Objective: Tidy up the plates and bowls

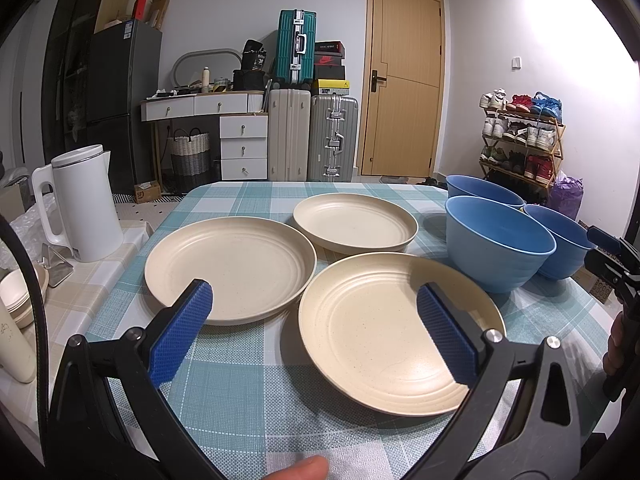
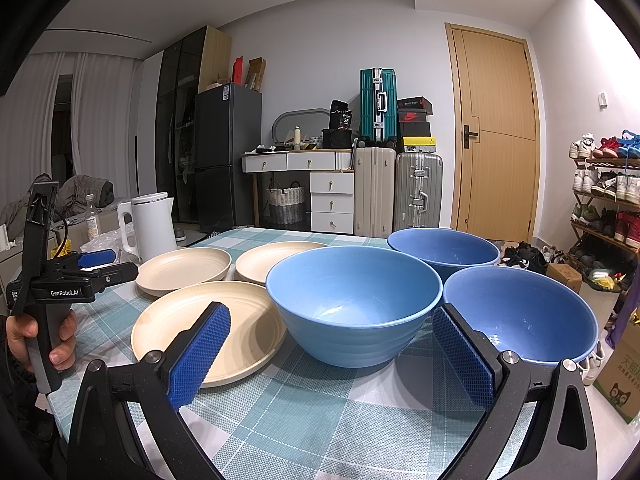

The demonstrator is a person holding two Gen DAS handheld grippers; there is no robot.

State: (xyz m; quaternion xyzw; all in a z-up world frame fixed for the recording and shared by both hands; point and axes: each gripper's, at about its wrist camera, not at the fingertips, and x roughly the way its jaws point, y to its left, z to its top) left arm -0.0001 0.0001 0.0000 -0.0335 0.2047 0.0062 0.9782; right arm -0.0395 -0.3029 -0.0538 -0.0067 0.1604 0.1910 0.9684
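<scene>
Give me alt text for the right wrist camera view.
The open right gripper faces the nearest of three blue bowls on a checked tablecloth. Three cream plates lie to the left, none stacked, and a hand holds the left gripper beyond them.

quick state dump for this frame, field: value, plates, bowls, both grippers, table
plates: three cream plates, all separate, none stacked: nearest plate, left plate, far plate
bowls: three blue bowls, upright, empty, not nested: nearest bowl, right bowl, far bowl
left gripper: open, holding nothing, facing the plates
right gripper: open, holding nothing, facing nearest bowl
table: checked tablecloth
off-task: white kettle left of the table
</scene>
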